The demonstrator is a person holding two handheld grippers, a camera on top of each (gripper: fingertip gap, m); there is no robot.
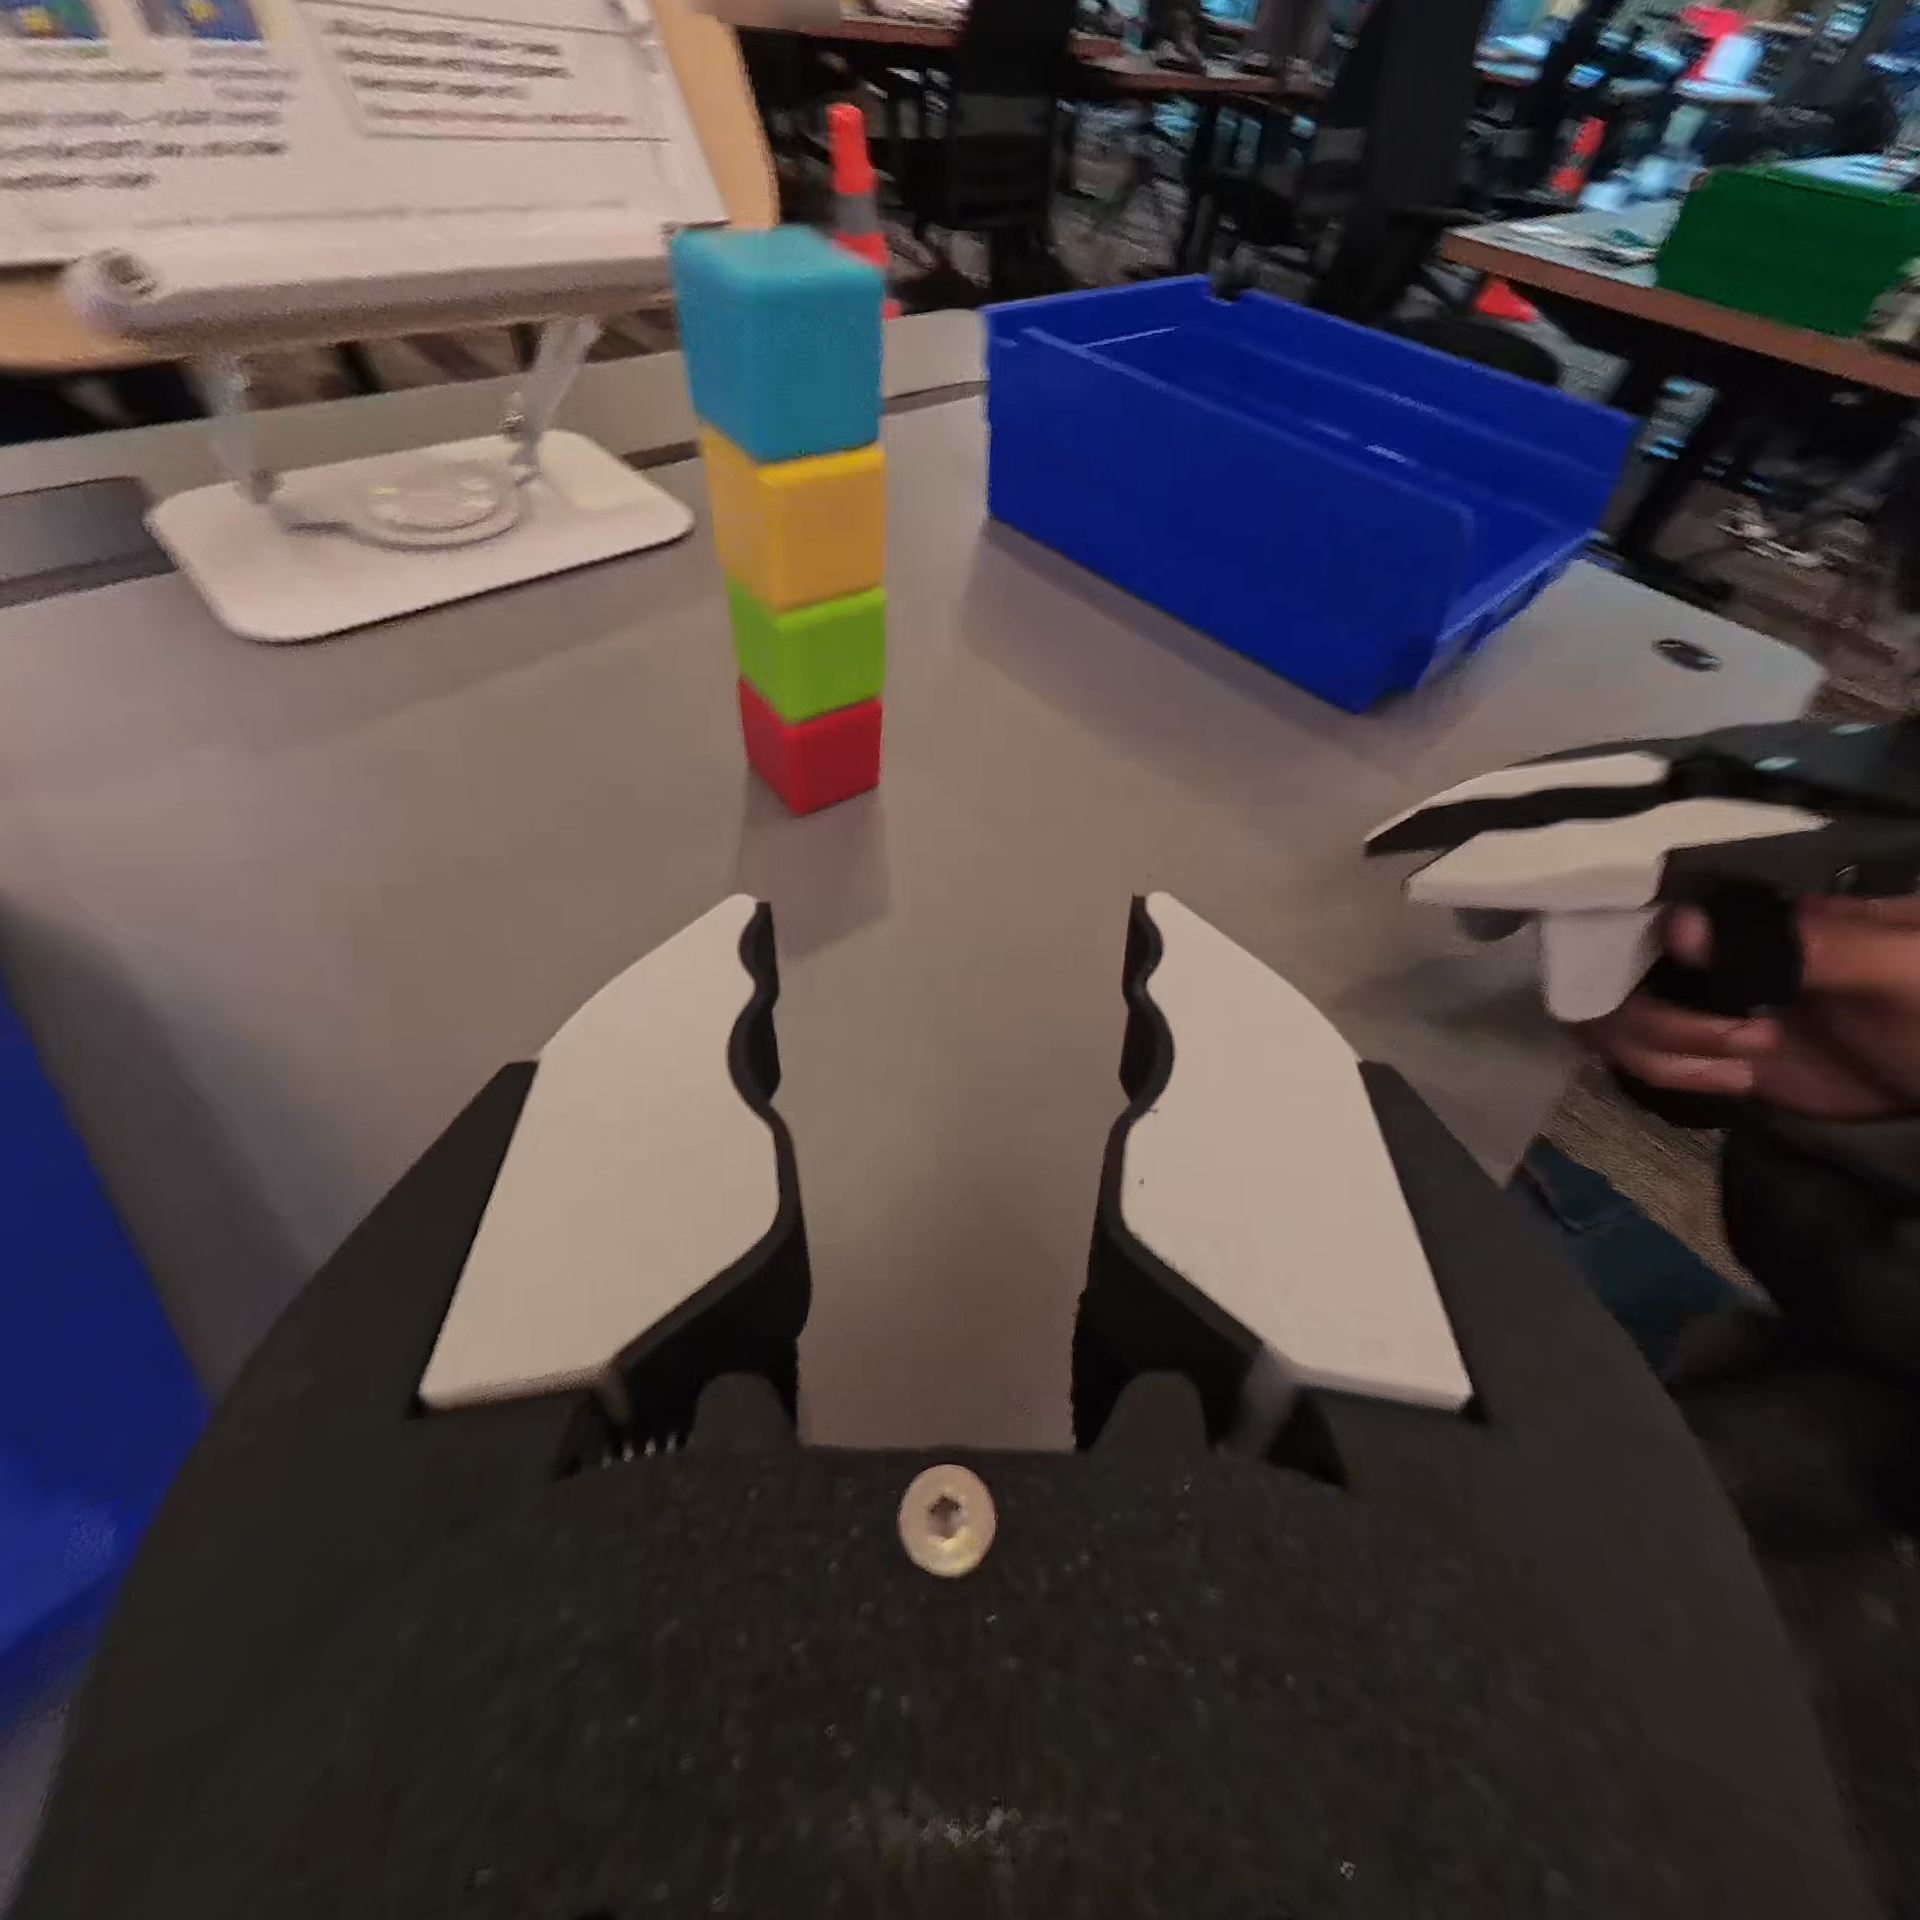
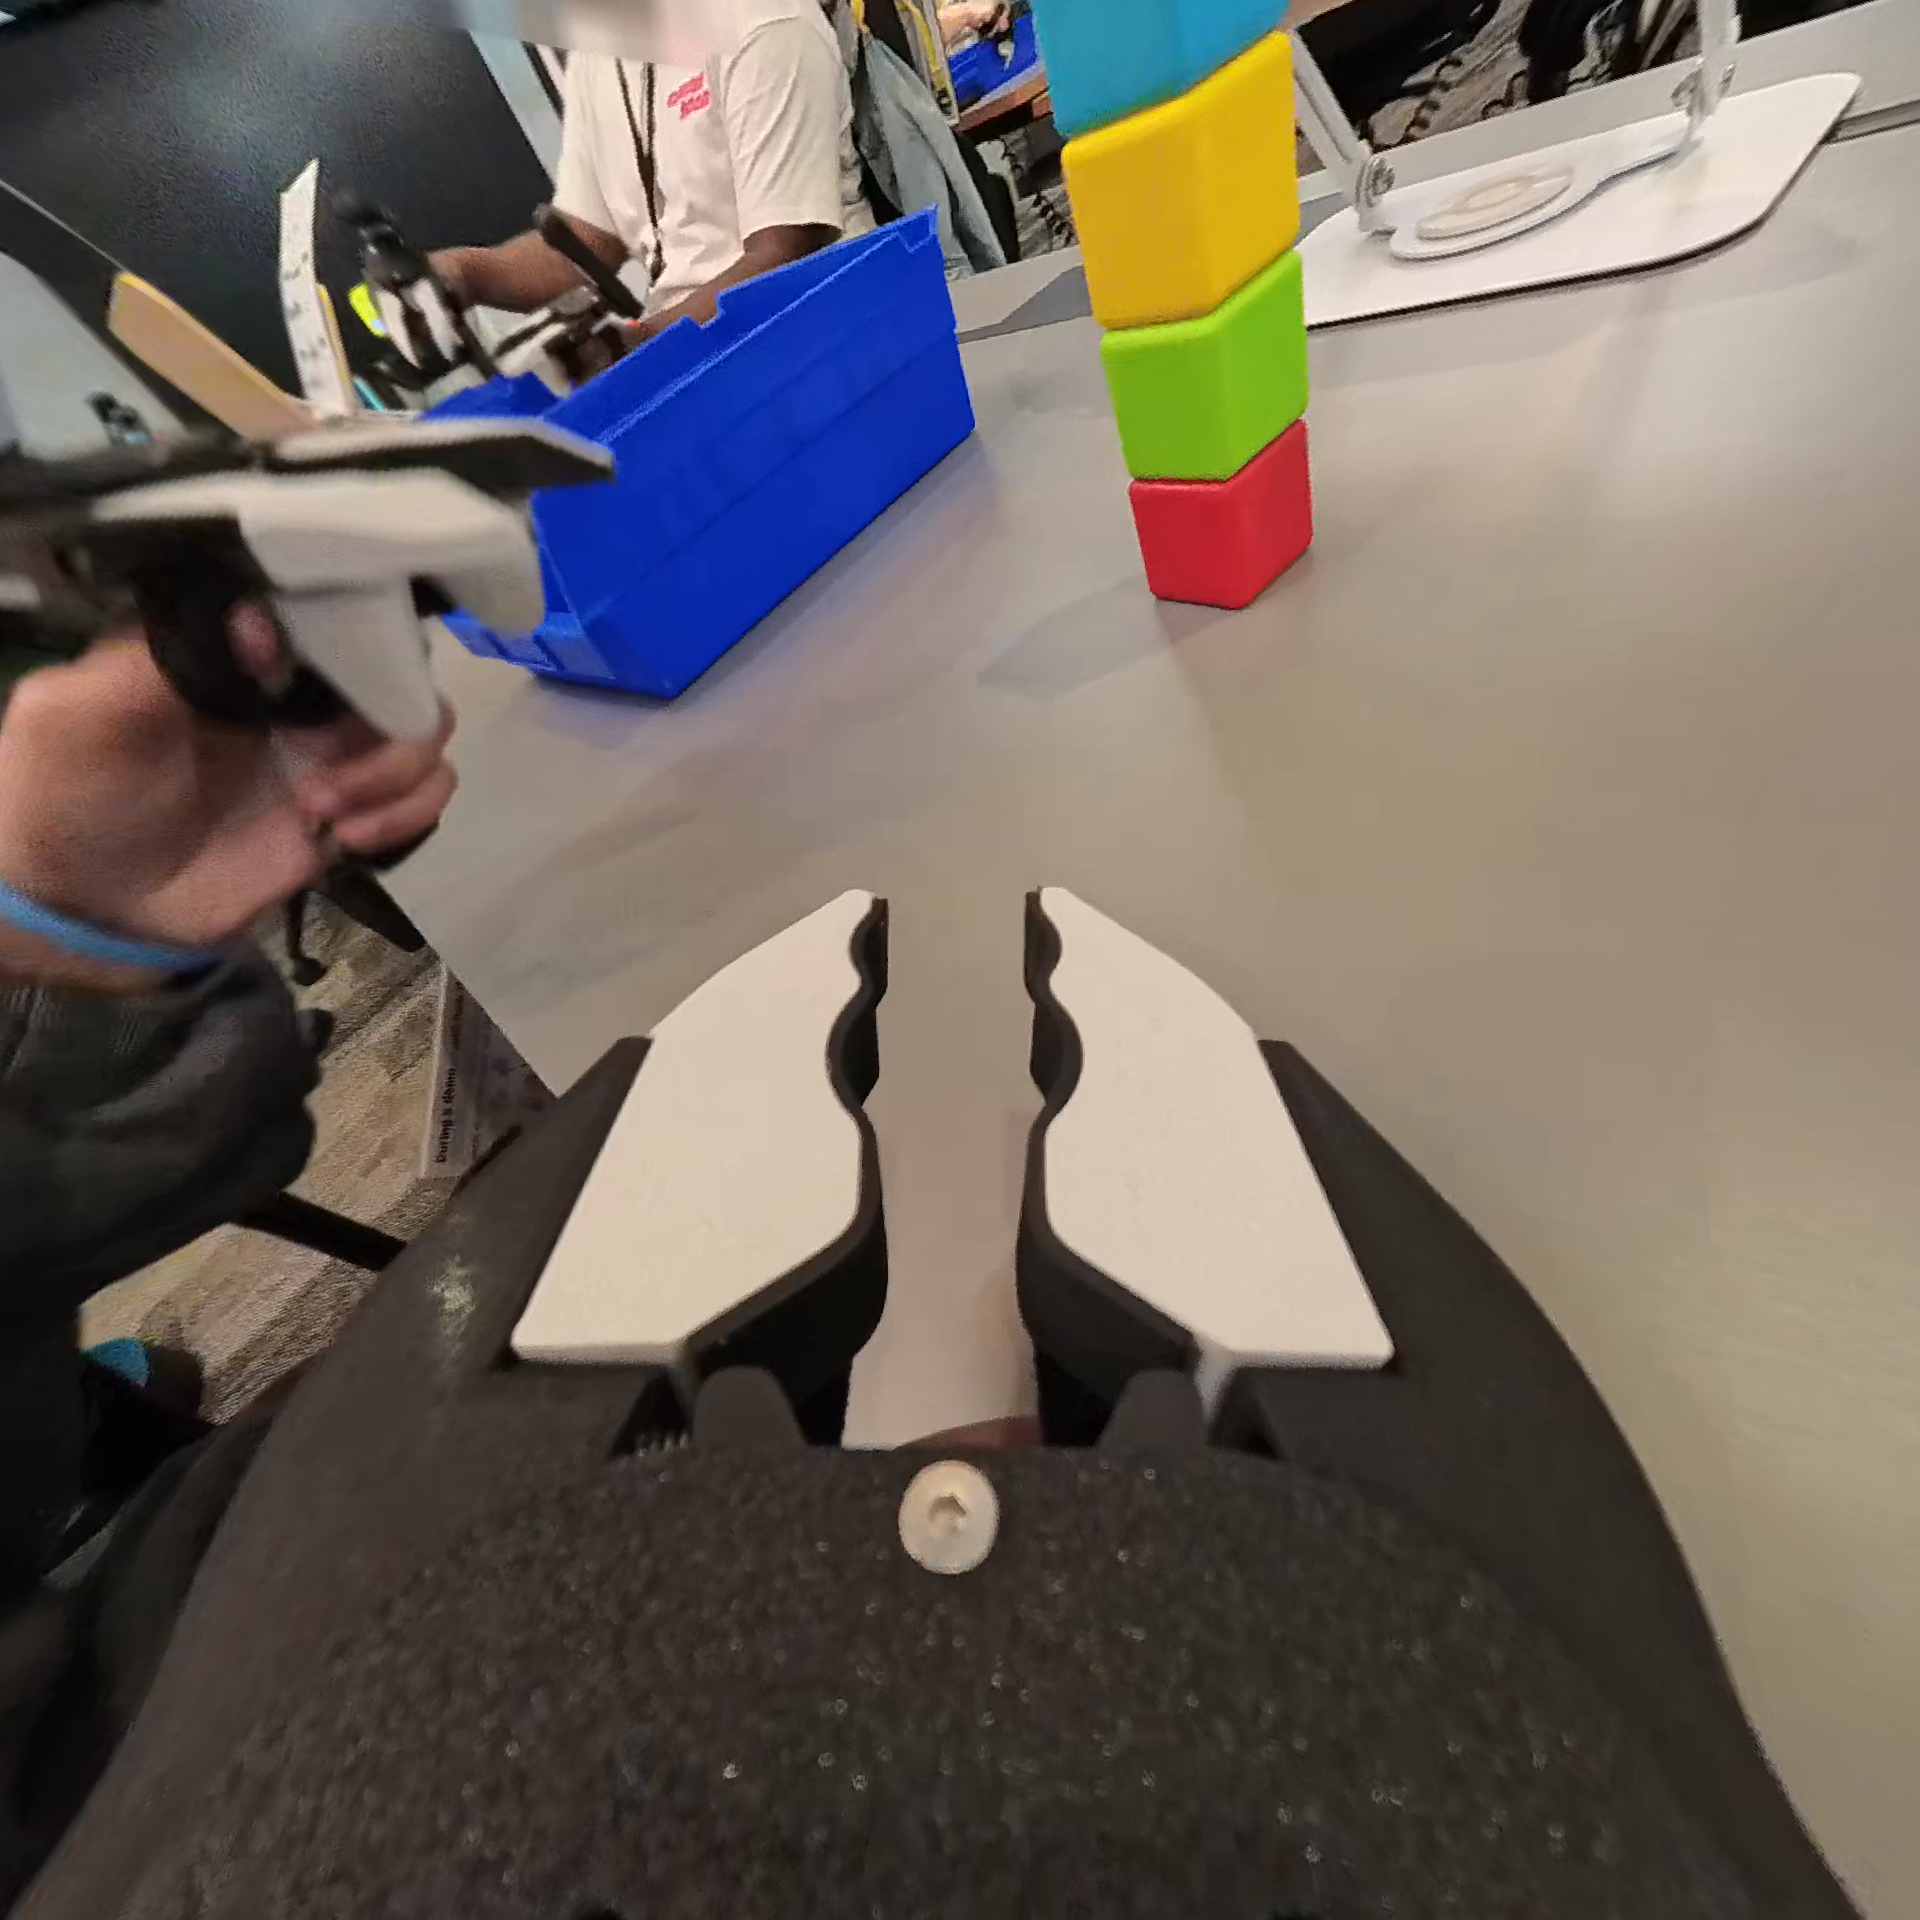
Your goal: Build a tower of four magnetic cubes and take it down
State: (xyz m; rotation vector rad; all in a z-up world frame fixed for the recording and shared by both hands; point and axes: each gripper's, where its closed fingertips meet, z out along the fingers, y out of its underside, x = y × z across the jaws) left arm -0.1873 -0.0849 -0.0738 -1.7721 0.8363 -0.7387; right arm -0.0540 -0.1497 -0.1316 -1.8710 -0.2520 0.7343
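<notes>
Left gripper (image 1: 951, 914): jaws spread wide, nothing between them, held above the grey table (image 1: 416, 831) and aimed at the tower, which stands ahead and slightly left of centre. Right gripper (image 2: 956, 904): jaws parted by a narrower gap, also empty, low over the table with the tower ahead to its right.

Tower: four cubes, upright on the table, clear of both grippers. Red cube (image 1: 812, 750) at the base, green cube (image 1: 808, 649) on it, yellow cube (image 1: 798, 525) next, blue cube (image 1: 779, 343) on top. Stack looks complete, so take-down is probably the step in hand.

Handling, judged: cubes look like light, rigid plastic with smooth, rounded edges, likely a bit slippery on the pads. Magnets should hold neighbours together, so pulling the top one straight up may lift or tip the whole column. Best hold appears to be on two opposite flat side faces of the blue cube, mid-height. The other gripper could steady the yellow cube below while the top one is peeled or slid off.

Containers: blue bin (image 1: 1299, 488) sits on the table just right of the tower, its low front wall facing the near side. The visible interior shows nothing in it; its floor is partly hidden.
</notes>
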